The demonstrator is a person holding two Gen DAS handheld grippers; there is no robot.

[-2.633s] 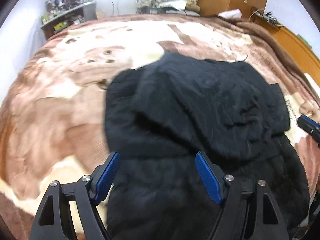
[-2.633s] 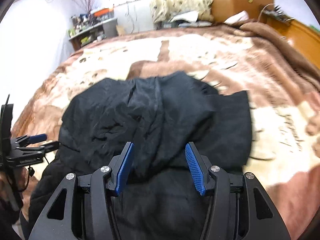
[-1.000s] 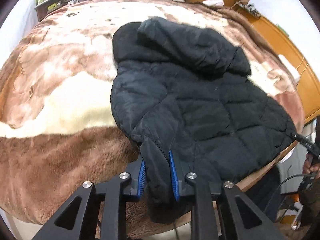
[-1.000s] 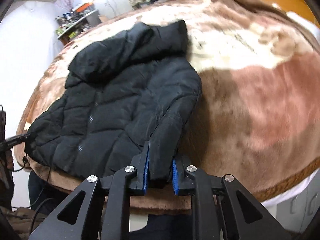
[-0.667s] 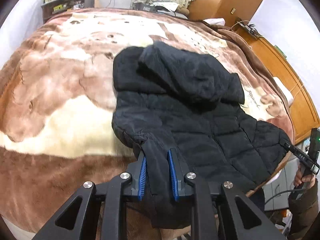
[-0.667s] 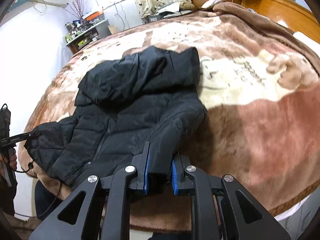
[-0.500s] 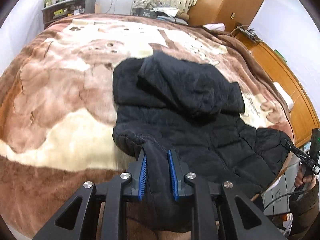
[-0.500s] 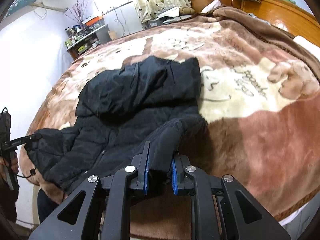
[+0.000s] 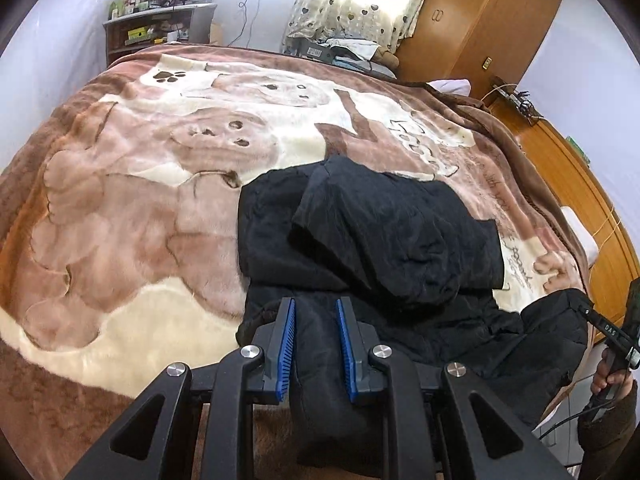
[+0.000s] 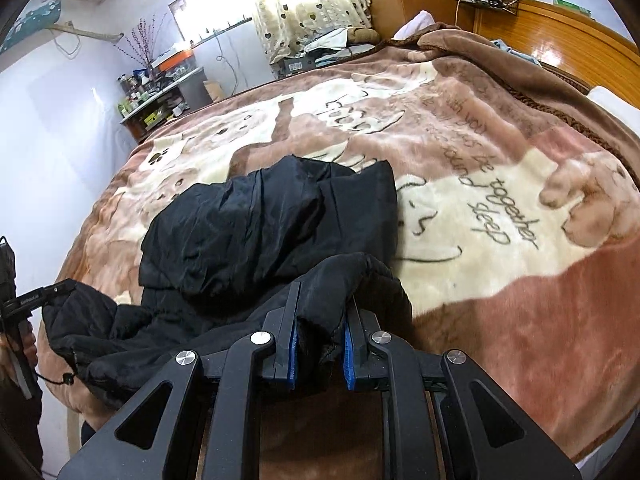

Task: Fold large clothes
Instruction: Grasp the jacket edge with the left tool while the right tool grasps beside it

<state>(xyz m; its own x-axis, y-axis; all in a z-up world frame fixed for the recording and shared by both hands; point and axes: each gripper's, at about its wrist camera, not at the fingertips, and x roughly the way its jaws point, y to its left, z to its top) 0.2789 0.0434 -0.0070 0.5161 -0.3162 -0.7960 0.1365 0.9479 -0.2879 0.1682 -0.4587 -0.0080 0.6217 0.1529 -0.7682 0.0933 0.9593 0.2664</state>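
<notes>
A black quilted jacket (image 9: 384, 236) lies on the bed, its hood and folded sleeves bunched on the far part. It also shows in the right wrist view (image 10: 264, 224). My left gripper (image 9: 316, 312) is shut on the jacket's bottom left corner. My right gripper (image 10: 320, 312) is shut on the bottom right corner. Both corners are lifted off the blanket, and the lower body sags between them. The right gripper shows at the right edge of the left wrist view (image 9: 612, 332); the left gripper at the left edge of the right wrist view (image 10: 24, 300).
A brown and cream plush blanket (image 9: 160, 184) covers the bed. A wooden headboard (image 10: 560, 32) runs along the right side. A wardrobe (image 9: 480, 16) and a cluttered shelf (image 9: 160, 32) stand beyond the far edge.
Both grippers closed on the jacket's bottom corners, pulled it out flat toward the near edge, and now carry the hem forward toward the hood, so the lower body bunches up.
</notes>
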